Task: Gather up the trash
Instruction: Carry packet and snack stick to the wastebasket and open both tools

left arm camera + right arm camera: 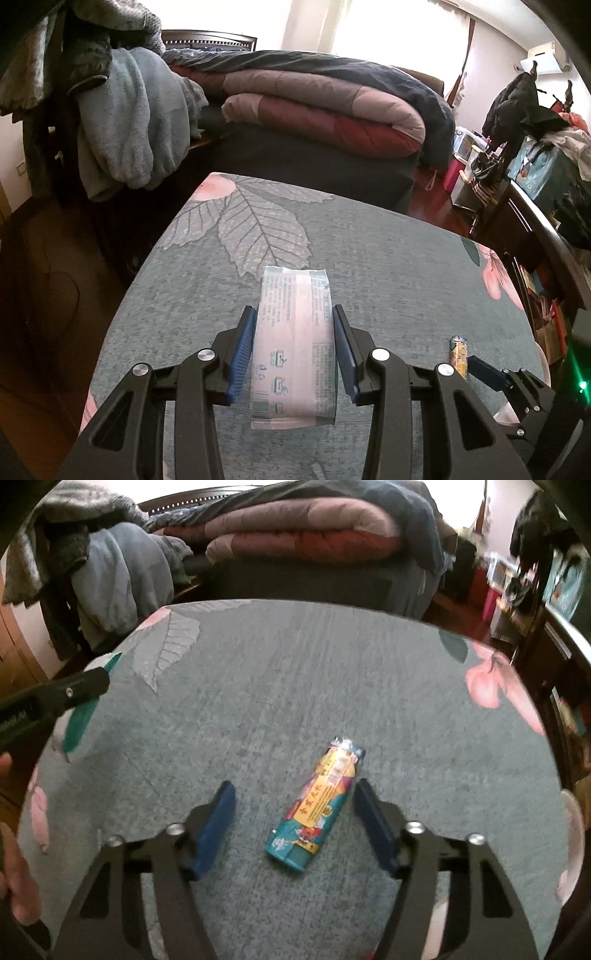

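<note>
So the left gripper [294, 345] is clamping a pale tissue pack [293, 347] between its blue pads [242, 356], jaws roughly halfway in, and the pack is sticking out forward past the fingertips with its printed back facing up. It's hanging over the grey table cover [388, 266] with the big leaf and pink flower print; I can't tell for sure whether it's touching the cloth. Over on the other side, the right gripper [293, 814] is sitting around a small colourful snack wrapper [317, 808] that's lying flat on the same cover, a bit tilted, top end leaning right. Its jaws are partway open and not squeezing yet: there's a clear gap on the left pad's side, and the right pad looks just beside the wrapper's upper edge, maybe brushing it, hard to say since that view is blurry. From the left wrist view the wrapper is showing down near the right edge, with the tip of the right gripper next to it. Behind the table there's a folded quilt [325, 107] on a bed and a bluish fleece garment [129, 122] hanging off to the left.
</note>
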Motion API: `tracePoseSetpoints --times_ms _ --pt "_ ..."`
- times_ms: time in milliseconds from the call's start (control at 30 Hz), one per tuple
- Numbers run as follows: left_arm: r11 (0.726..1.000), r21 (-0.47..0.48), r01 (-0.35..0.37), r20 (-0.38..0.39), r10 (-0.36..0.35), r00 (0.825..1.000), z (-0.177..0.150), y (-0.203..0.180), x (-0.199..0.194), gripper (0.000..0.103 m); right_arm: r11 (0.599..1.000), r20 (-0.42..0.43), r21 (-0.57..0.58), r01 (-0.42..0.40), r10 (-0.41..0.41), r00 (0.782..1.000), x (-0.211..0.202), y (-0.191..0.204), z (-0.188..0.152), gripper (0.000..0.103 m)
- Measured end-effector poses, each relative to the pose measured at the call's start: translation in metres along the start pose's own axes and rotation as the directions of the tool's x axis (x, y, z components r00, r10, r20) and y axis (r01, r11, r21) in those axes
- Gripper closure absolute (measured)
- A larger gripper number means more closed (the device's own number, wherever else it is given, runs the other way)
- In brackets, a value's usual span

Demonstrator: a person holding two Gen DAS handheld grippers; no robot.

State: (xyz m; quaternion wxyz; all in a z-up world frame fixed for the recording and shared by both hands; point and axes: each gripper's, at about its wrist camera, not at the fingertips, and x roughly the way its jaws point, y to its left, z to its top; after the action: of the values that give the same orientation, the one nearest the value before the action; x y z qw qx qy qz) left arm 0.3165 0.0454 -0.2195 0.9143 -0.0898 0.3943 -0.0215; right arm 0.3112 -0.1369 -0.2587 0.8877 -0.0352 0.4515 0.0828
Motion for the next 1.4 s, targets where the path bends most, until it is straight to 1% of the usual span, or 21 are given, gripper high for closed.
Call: tracePoseSetpoints --times_ms 67,100,133,167,267,333,433,567,700,900,1000,1100,1133,1200,1300,1400 --pt "1.000 -0.002 0.000 -0.001 0.000 1.000 0.000 0.001 0.000 0.061 1.000 0.004 -0.005 -0.006 0.006 1.000 -0.001 0.000 0.000 0.055" --pt "1.000 -0.002 0.000 -0.002 0.000 1.000 0.000 0.001 0.000 0.061 1.000 0.006 -0.005 -0.012 0.012 1.000 -0.001 0.000 0.000 0.064" --pt "1.000 -0.002 0.001 -0.003 -0.001 1.000 -0.001 0.001 -0.001 0.061 1.000 0.007 -0.005 -0.018 0.018 1.000 -0.002 0.000 0.000 0.075" --pt "1.000 -0.001 0.001 -0.001 -0.001 1.000 -0.001 0.001 -0.001 0.061 1.000 0.007 -0.006 -0.025 0.025 1.000 -0.002 0.000 0.000 0.080" --pt "1.000 0.005 0.000 0.003 0.000 1.000 -0.002 -0.002 -0.004 0.061 0.999 0.005 -0.010 -0.038 0.039 0.999 -0.004 -0.002 0.000 0.080" --pt "1.000 0.010 0.000 0.004 0.000 1.000 -0.002 -0.005 -0.005 0.061 0.998 0.006 -0.005 -0.066 0.066 0.998 -0.010 -0.004 -0.003 0.080" --pt "1.000 0.020 0.000 0.007 0.000 1.000 -0.002 -0.011 -0.009 0.061 0.997 0.040 -0.007 -0.072 0.072 0.997 -0.026 -0.006 -0.006 0.080" --pt "0.999 0.043 0.013 0.017 -0.014 1.000 0.000 -0.028 -0.018 0.061 0.996 0.083 0.015 -0.093 0.092 0.992 -0.051 -0.020 -0.011 0.080" --pt "0.996 0.076 0.039 0.028 -0.041 0.999 0.001 -0.051 -0.028 0.061 0.993 0.139 0.056 -0.105 0.096 0.986 -0.082 -0.045 -0.019 0.080" --pt "0.984 0.148 0.097 0.035 -0.104 0.994 -0.002 -0.104 -0.041 0.061 0.985 0.200 0.137 -0.103 0.074 0.977 -0.118 -0.094 -0.038 0.080" --pt "0.972 0.195 0.135 0.030 -0.144 0.989 -0.005 -0.138 -0.047 0.061 0.979 0.217 0.179 -0.096 0.055 0.975 -0.131 -0.121 -0.051 0.080" --pt "0.959 0.229 0.169 0.018 -0.178 0.984 -0.009 -0.164 -0.049 0.061 0.973 0.227 0.221 -0.074 0.023 0.974 -0.140 -0.146 -0.064 0.080" --pt "0.951 0.247 0.185 0.011 -0.194 0.981 -0.011 -0.178 -0.050 0.061 0.969 0.228 0.237 -0.066 0.010 0.974 -0.142 -0.156 -0.069 0.080" --pt "0.942 0.271 0.198 0.004 -0.207 0.978 -0.014 -0.195 -0.050 0.061 0.962 0.231 0.267 -0.060 -0.004 0.973 -0.145 -0.174 -0.080 0.080" --pt "0.921 0.314 0.230 -0.013 -0.238 0.971 -0.020 -0.226 -0.050 0.061 0.949 0.234 0.312 -0.040 -0.035 0.972 -0.151 -0.200 -0.094 0.080" --pt "0.895 0.355 0.271 -0.038 -0.276 0.961 -0.027 -0.259 -0.049 0.061 0.933 0.236 0.360 -0.007 -0.083 0.968 -0.159 -0.230 -0.109 0.080"
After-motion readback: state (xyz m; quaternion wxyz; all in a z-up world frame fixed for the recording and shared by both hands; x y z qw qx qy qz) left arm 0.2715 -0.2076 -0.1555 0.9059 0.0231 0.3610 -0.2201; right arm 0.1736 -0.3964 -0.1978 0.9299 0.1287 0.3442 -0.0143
